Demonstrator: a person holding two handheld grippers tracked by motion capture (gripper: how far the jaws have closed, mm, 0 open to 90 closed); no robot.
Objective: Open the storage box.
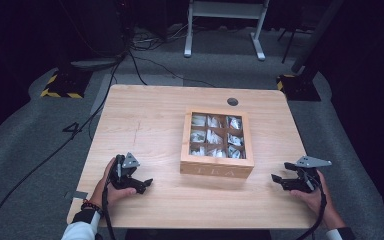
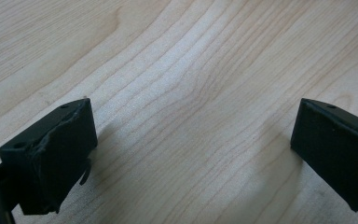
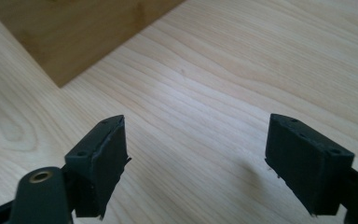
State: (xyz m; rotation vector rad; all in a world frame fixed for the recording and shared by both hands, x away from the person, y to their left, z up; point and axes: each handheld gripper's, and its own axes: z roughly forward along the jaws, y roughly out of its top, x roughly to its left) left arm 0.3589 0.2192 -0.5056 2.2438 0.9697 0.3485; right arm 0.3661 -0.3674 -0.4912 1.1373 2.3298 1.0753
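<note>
A wooden tea box (image 1: pixel 217 145) with a windowed lid stands shut on the table (image 1: pixel 145 125), right of centre; several white tea bags show through the panes, and "TEA" is on its front wall. My left gripper (image 1: pixel 142 184) rests low at the front left, open, with only bare wood between its fingers (image 2: pixel 51 154). My right gripper (image 1: pixel 279 181) sits at the front right, open and apart from the box. In the right gripper view the box's corner (image 3: pixel 79 32) lies ahead at upper left, beyond the fingers (image 3: pixel 100 163).
A round cable hole (image 1: pixel 232 101) sits near the table's far edge. Black cables (image 1: pixel 105 95) run over the grey floor to the left. A white desk frame (image 1: pixel 225 25) and stands with striped bases (image 1: pixel 62 85) lie beyond the table.
</note>
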